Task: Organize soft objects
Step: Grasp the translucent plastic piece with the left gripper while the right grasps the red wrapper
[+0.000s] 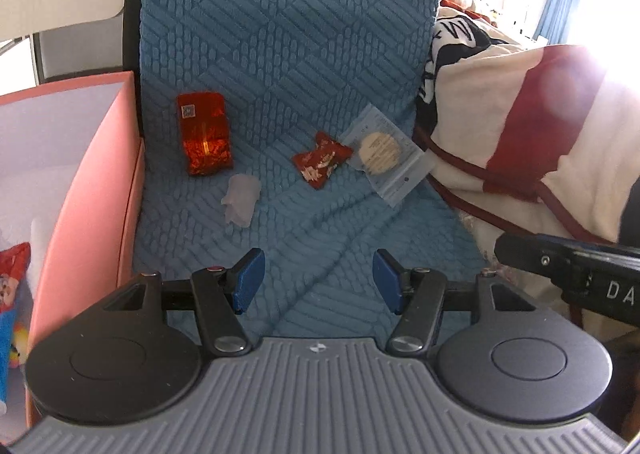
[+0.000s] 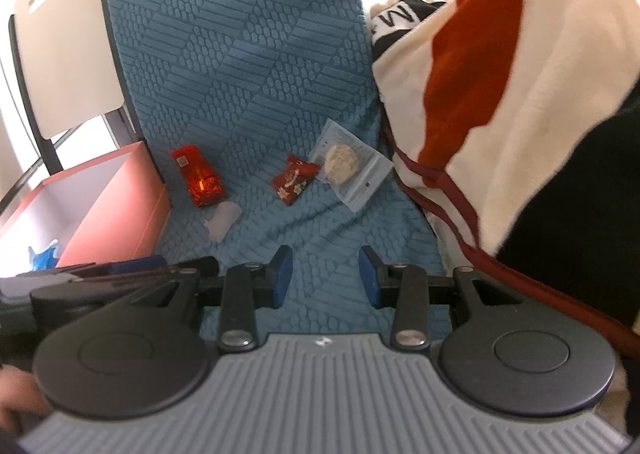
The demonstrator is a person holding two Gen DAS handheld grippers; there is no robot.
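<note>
Two hand-held grippers, left [image 1: 319, 281] and right [image 2: 326, 277], parted, empty, over blue ribbed cover [image 1: 280, 54] | ahead: red foil packet [image 1: 205, 133], translucent wad [image 1: 240, 199], red candy [image 1: 321, 159], clear-bagged round biscuit [image 1: 380, 153] | pink box [image 1: 96, 174] bounding left, fleecy blanket [image 1: 520, 114] right.

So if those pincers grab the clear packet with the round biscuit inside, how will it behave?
The clear packet looks thin and glossy, so probably light and a bit slippery. Its film edges would likely flop, while the biscuit stays stiff and might crack if squeezed.
</note>
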